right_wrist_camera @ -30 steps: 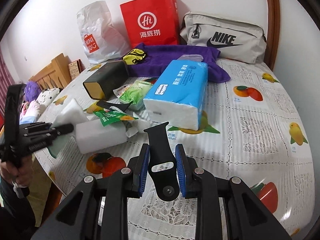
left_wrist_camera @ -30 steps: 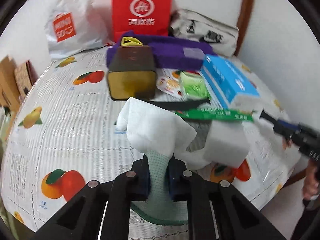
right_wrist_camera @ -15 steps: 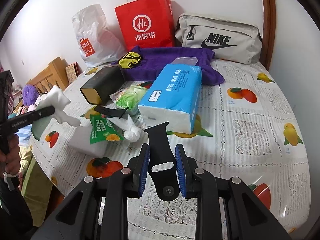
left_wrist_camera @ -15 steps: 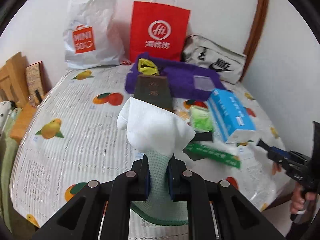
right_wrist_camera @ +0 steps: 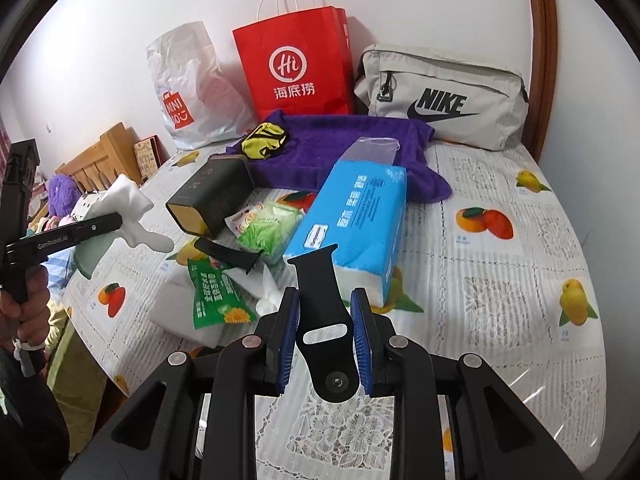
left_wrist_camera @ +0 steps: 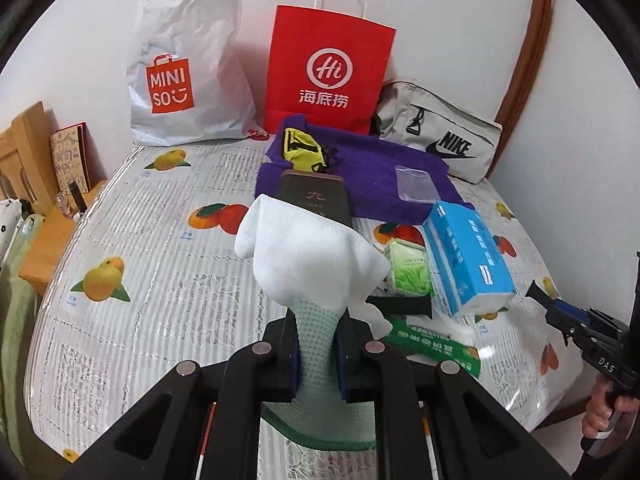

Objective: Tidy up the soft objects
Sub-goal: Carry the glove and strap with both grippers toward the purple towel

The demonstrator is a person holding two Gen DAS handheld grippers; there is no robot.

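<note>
My left gripper [left_wrist_camera: 316, 344] is shut on the green cuff of a white knit glove [left_wrist_camera: 308, 264], which stands up above the fruit-print cloth. From the right wrist view the same glove [right_wrist_camera: 132, 212] hangs in the air at the far left, off the table's edge. My right gripper [right_wrist_camera: 324, 320] is shut on a black watch strap [right_wrist_camera: 320, 288], its blue pads [right_wrist_camera: 288, 336] pressing both sides. A blue tissue pack [right_wrist_camera: 352, 220], a purple towel [right_wrist_camera: 340, 140] and a green packet [right_wrist_camera: 272, 228] lie on the table [right_wrist_camera: 500, 280].
A dark box [right_wrist_camera: 212, 196], a second black strap [right_wrist_camera: 228, 254], a green snack bag [right_wrist_camera: 216, 292] and a white foam block [right_wrist_camera: 176, 312] crowd the near left. A red paper bag [right_wrist_camera: 296, 68], white plastic bag [right_wrist_camera: 188, 92] and grey Nike bag [right_wrist_camera: 440, 96] line the wall.
Both grippers have risen with their loads. The glove has lifted off the pile and moved back from it; the foam block and snack bag now lie uncovered.
</note>
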